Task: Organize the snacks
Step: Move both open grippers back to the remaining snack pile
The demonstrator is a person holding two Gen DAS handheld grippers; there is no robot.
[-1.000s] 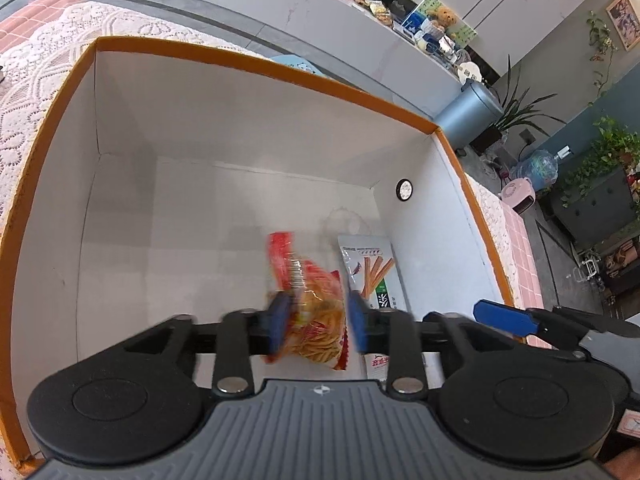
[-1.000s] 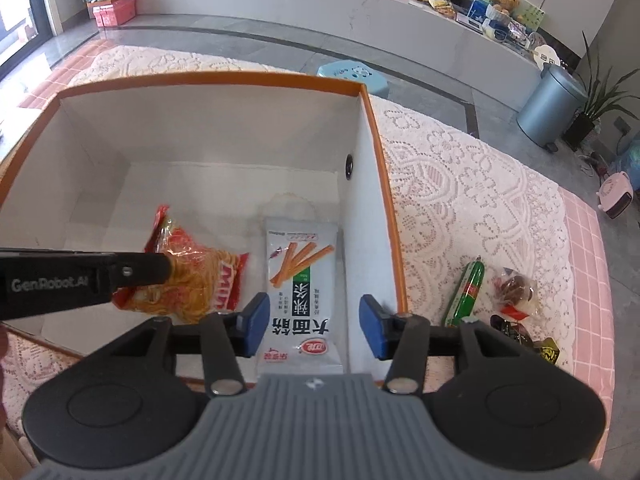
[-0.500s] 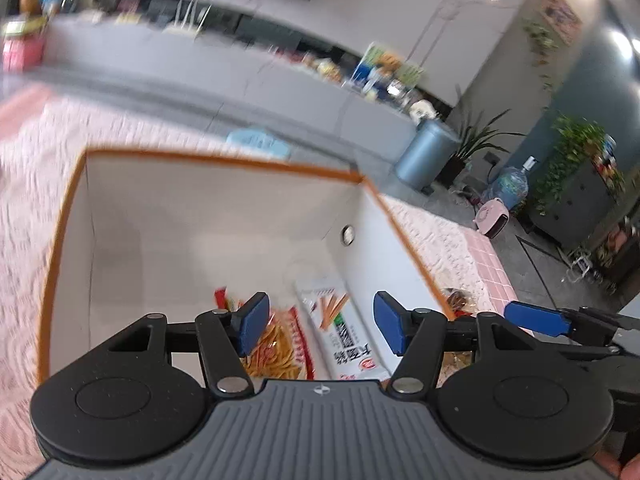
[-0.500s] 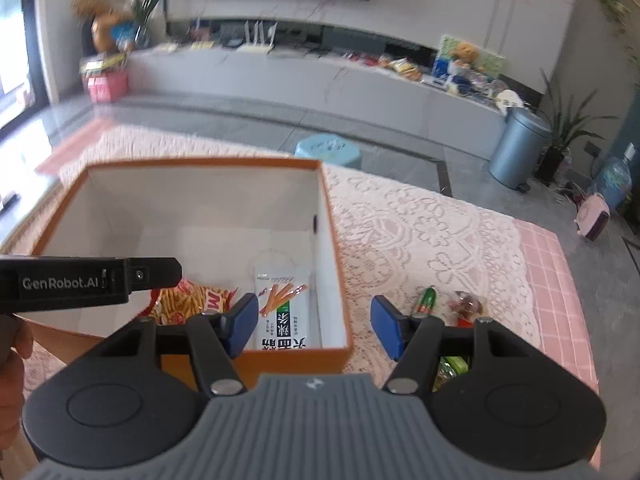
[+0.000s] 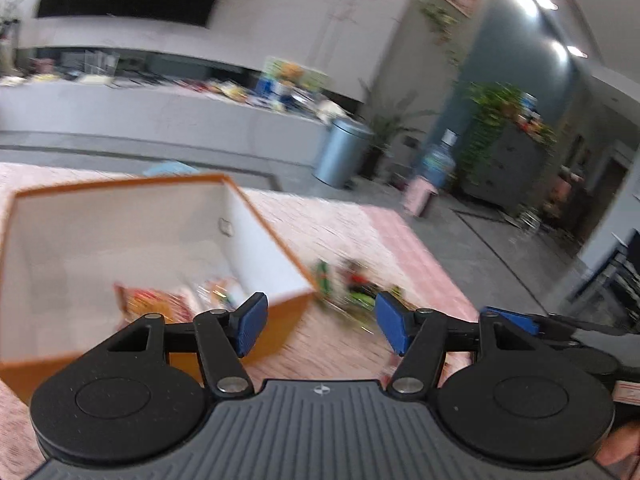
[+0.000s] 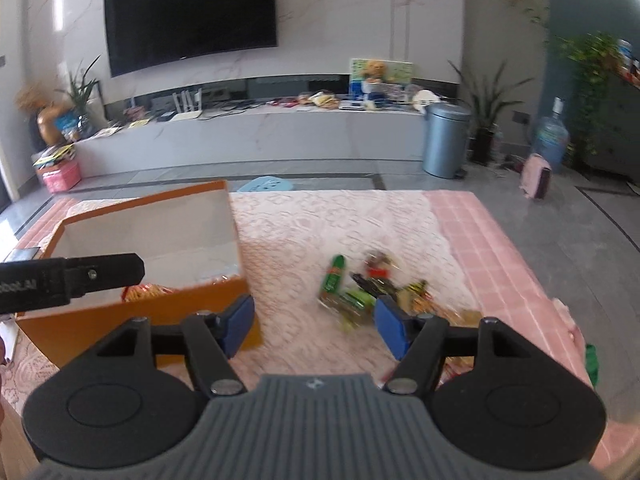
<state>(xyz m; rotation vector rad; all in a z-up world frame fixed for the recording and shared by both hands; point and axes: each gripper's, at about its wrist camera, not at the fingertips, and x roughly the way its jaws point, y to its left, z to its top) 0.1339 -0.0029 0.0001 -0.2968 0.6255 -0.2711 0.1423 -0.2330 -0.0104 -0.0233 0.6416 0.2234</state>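
An orange box with white inside stands on the lace-covered table. An orange-red snack bag lies in it, with a blurred white packet beside it. A pile of loose snacks, including a green sausage stick, lies right of the box. My left gripper is open and empty above the box's near right corner. My right gripper is open and empty, just before the snack pile.
The pink table edge runs to the right. A green packet lies at the table's right edge. Beyond are a grey bin, a blue stool and a long counter. The left gripper's arm crosses over the box.
My left gripper let go of the orange-red bag in the box, opened, and rose and swung right. My right gripper also pulled back from the box toward the snack pile.
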